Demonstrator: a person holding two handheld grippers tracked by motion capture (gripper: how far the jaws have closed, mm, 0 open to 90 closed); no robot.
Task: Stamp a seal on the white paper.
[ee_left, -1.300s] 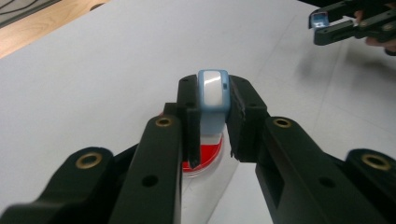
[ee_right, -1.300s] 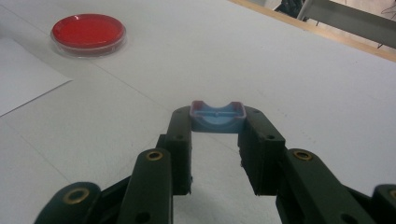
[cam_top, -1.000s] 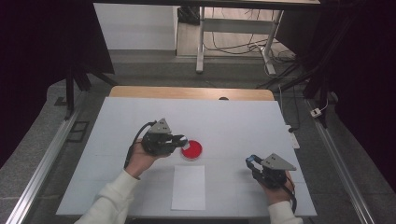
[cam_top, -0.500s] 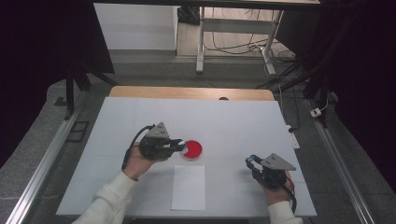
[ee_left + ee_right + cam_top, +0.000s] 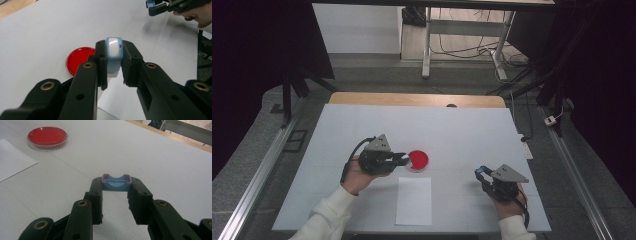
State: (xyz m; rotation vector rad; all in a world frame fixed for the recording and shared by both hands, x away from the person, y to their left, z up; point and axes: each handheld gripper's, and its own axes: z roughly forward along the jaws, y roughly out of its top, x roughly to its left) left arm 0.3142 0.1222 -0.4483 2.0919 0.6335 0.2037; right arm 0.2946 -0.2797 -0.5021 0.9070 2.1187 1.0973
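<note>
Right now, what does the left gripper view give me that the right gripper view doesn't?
Left gripper view alone: the left gripper shut on a light blue and white piece, with the other hand's gripper far off at top right. Right gripper view alone: the right gripper shut on a blue cap-like piece, plus the table's wooden far edge. Both share the red dish, the white sheet and the white tabletop.

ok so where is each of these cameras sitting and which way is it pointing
High view: above the person's side, looking forward and down on the white table; both forearms show.
Left gripper view: rides the left gripper, facing the red dish; black jaws clamp a blue-and-white piece.
Right gripper view: rides the right gripper; jaws clamp a blue cap.
All share the dish.
</note>
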